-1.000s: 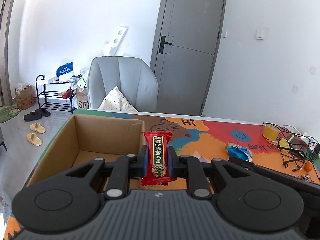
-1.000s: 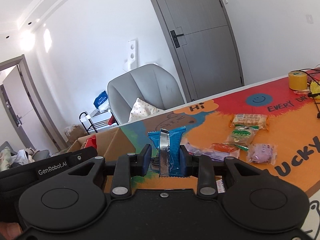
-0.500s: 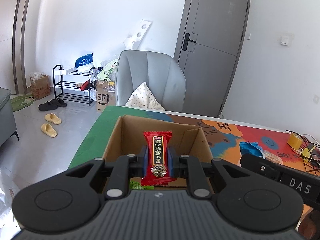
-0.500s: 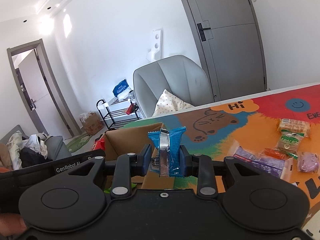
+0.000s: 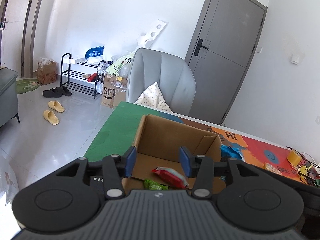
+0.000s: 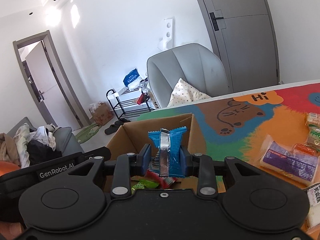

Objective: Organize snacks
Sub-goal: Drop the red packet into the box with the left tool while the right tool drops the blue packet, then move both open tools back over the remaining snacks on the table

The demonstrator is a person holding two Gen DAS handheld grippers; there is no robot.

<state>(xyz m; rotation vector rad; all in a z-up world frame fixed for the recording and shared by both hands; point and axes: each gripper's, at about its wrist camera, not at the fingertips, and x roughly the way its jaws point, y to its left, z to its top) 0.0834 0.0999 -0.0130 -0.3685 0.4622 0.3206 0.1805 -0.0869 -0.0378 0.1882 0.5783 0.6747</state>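
Note:
An open cardboard box (image 5: 170,134) stands on the green end of the table mat. My left gripper (image 5: 157,160) hangs over its near side, jaws opening, with nothing between the pads. Below it, inside the box, lie a red snack packet (image 5: 170,175) and a green packet (image 5: 155,185). My right gripper (image 6: 165,159) is over the same box (image 6: 130,136), holding a blue snack packet (image 6: 172,146) upright between its pads; its jaws are just starting to open. The red packet (image 6: 160,179) and the green packet (image 6: 144,185) show beneath it.
Loose snacks lie on the mat to the right, among them a purple packet (image 6: 290,164) and biscuit packs (image 6: 314,130). A yellow tape roll (image 5: 293,157) and a wire basket (image 5: 308,170) sit far right. A grey chair (image 5: 164,76) stands behind the table; the table edge is left of the box.
My left gripper opened and the red packet fell into the box. Both grippers moved left, over the box. The right one still carries the blue packet.

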